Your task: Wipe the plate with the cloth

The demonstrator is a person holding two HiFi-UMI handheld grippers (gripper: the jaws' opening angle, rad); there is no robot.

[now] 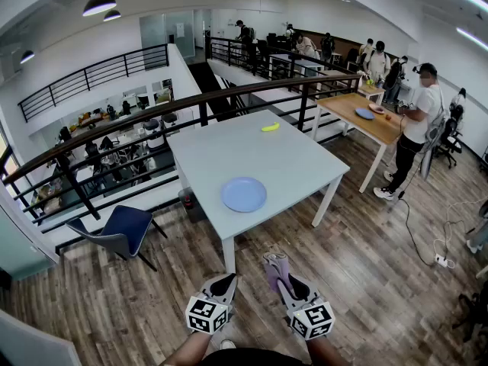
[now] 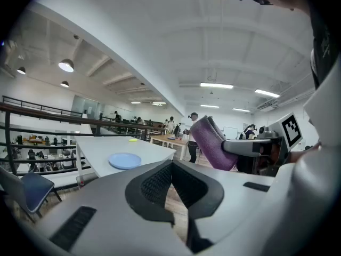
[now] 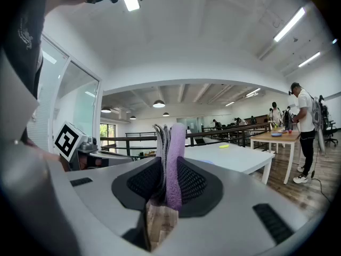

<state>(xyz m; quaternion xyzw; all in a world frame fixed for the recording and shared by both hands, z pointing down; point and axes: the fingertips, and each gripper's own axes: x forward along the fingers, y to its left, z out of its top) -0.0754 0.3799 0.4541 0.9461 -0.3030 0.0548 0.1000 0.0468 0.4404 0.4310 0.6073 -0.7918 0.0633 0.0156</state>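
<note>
Blue plate (image 1: pixel 244 194) near the white table's (image 1: pixel 221 147) front edge, bare tabletop around it, purple cloth (image 3: pixel 173 161) clamped upright in my right gripper (image 1: pixel 280 279), my left gripper (image 1: pixel 223 283) closed on nothing, both over open wood floor (image 1: pixel 343 265) short of the table, chair (image 1: pixel 126 229) at left.

Grey left gripper (image 2: pixel 171 164), black ribbed jaws

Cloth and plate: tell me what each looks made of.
Cloth: soft purple fabric, likely terry or microfibre, judging by its fuzzy nap and thick folded layers.
Plate: pale blue, smooth and even with little shine. It is probably plastic, though glazed ceramic cannot be ruled out.
</note>
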